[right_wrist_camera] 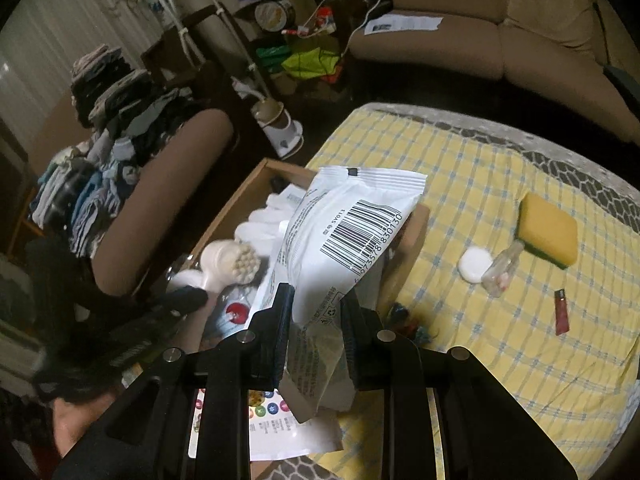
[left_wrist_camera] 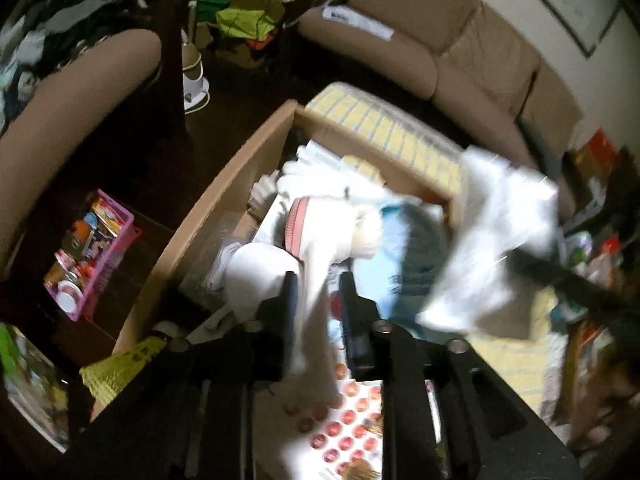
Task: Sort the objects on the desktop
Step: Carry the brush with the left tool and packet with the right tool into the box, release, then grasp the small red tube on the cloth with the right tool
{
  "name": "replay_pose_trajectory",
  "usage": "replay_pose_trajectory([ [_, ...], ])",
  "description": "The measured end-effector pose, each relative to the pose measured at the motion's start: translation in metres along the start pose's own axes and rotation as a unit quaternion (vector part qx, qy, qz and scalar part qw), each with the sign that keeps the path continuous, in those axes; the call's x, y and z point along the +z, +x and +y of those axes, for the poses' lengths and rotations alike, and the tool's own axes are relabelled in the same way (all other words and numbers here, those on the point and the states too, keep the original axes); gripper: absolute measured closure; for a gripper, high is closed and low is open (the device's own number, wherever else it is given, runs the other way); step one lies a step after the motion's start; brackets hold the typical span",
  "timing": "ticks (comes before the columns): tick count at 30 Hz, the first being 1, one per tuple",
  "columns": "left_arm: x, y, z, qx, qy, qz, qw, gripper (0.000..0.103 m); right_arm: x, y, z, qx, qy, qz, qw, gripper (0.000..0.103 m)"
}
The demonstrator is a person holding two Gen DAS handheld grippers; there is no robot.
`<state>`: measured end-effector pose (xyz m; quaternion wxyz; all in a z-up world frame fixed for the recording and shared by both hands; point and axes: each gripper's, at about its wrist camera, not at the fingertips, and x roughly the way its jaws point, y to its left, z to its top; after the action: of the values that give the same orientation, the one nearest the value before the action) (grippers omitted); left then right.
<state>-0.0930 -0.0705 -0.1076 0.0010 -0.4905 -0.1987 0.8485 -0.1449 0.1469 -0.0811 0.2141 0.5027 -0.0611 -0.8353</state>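
Glossy white barcoded plastic packet, clamped in the right claw, slants long-axis up and away over the cardboard box, while the left claw grips a white bristle brush handle.

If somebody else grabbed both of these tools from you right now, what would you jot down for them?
Left hand-held gripper: shut on the white brush with the pale bristle head, over the open cardboard box.
Right hand-held gripper: shut on the white plastic packet with a barcode, also above the box.
Done: white gloves and other items lie in the box.
Left on the yellow checked cloth: yellow sponge, round white disc, small clear bottle, red lighter.
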Motion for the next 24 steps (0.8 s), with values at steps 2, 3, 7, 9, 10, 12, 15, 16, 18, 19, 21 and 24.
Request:
replay_pose_trajectory([
  [2, 0.002, -0.017, -0.001, -0.027, -0.004, -0.022, 0.9994, 0.074, -0.002, 0.015, 0.002, 0.008, -0.005, 0.014, 1.0, 0.08],
  [3, 0.003, -0.026, -0.003, -0.034, -0.002, -0.036, 0.9988, 0.071, -0.005, 0.025, 0.002, 0.005, -0.004, 0.027, 1.0, 0.08],
  [7, 0.003, -0.041, -0.008, -0.04, 0.005, -0.062, 0.9972, 0.064, -0.006, 0.043, 0.003, 0.019, -0.005, 0.036, 0.999, 0.078],
  [9, 0.004, -0.039, -0.009, -0.038, 0.004, -0.055, 0.9978, 0.064, -0.007, 0.051, 0.003, 0.05, -0.001, 0.043, 0.998, 0.078],
  [10, 0.004, -0.038, -0.011, -0.036, 0.005, -0.051, 0.998, 0.064, -0.007, 0.054, 0.003, 0.053, -0.002, 0.047, 0.998, 0.076],
  [12, 0.004, -0.035, -0.015, -0.031, 0.009, -0.046, 0.9984, 0.064, -0.009, 0.061, 0.002, 0.042, -0.007, 0.056, 0.998, 0.068],
  [15, 0.003, -0.032, -0.022, -0.027, 0.02, -0.042, 0.9985, 0.059, -0.009, 0.055, -0.003, 0.035, -0.009, 0.051, 0.998, 0.06],
  [16, 0.003, -0.032, -0.023, -0.027, 0.023, -0.042, 0.9985, 0.056, -0.008, 0.048, -0.007, 0.033, -0.011, 0.045, 0.998, 0.055],
  [18, 0.002, -0.032, -0.025, -0.024, 0.027, -0.045, 0.9983, 0.052, -0.008, 0.024, -0.022, 0.024, -0.013, 0.017, 0.999, 0.038],
  [19, 0.001, -0.031, -0.026, -0.022, 0.028, -0.045, 0.9984, 0.05, -0.008, 0.013, -0.03, 0.015, -0.014, 0.001, 1.0, 0.029],
  [21, 0.001, -0.029, -0.028, -0.018, 0.033, -0.041, 0.9984, 0.049, -0.014, -0.015, -0.06, -0.046, -0.016, -0.046, 0.998, 0.024],
  [24, 0.001, -0.024, -0.031, -0.01, 0.039, -0.033, 0.9987, 0.045, -0.026, -0.024, -0.11, -0.177, 0.005, -0.045, 0.983, 0.02],
])
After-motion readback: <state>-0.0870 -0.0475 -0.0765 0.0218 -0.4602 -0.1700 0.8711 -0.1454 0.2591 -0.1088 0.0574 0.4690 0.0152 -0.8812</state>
